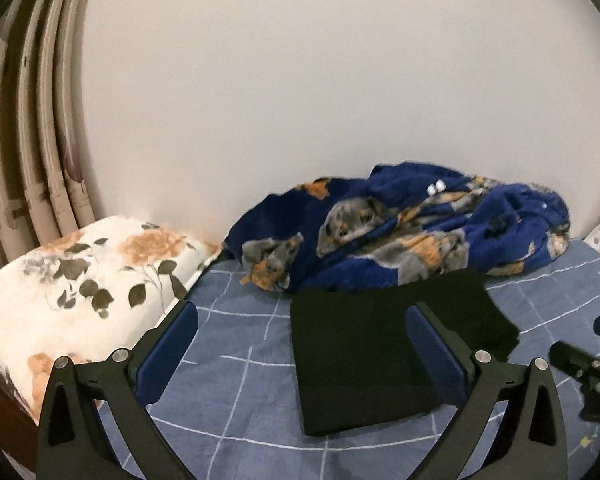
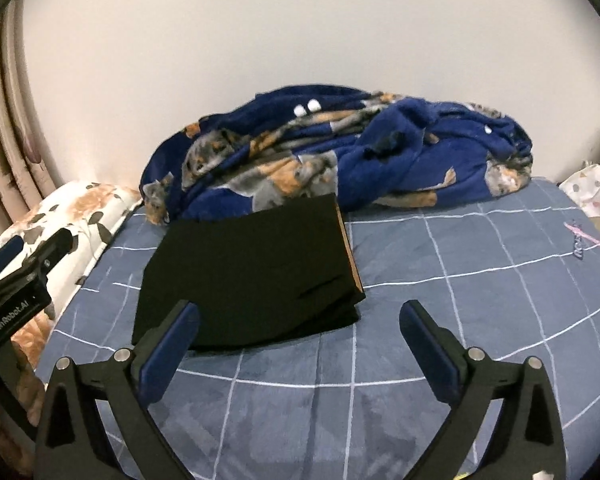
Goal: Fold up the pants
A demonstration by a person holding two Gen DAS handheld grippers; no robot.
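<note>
The black pants (image 1: 364,352) lie folded into a flat rectangle on the blue checked bedsheet (image 1: 236,360); in the right wrist view the pants (image 2: 252,276) show a stacked edge with a tan lining on their right side. My left gripper (image 1: 302,320) is open and empty, held above the sheet at the pants' near left. My right gripper (image 2: 300,316) is open and empty, above the pants' near right corner. The left gripper also shows at the left edge of the right wrist view (image 2: 28,256), and the right gripper at the right edge of the left wrist view (image 1: 580,356).
A crumpled blue blanket with dog prints (image 2: 340,152) lies behind the pants against the white wall. A floral pillow (image 1: 80,280) lies at the left by the curtains (image 1: 40,140). A spotted bag (image 2: 592,192) stands at the bed's right edge.
</note>
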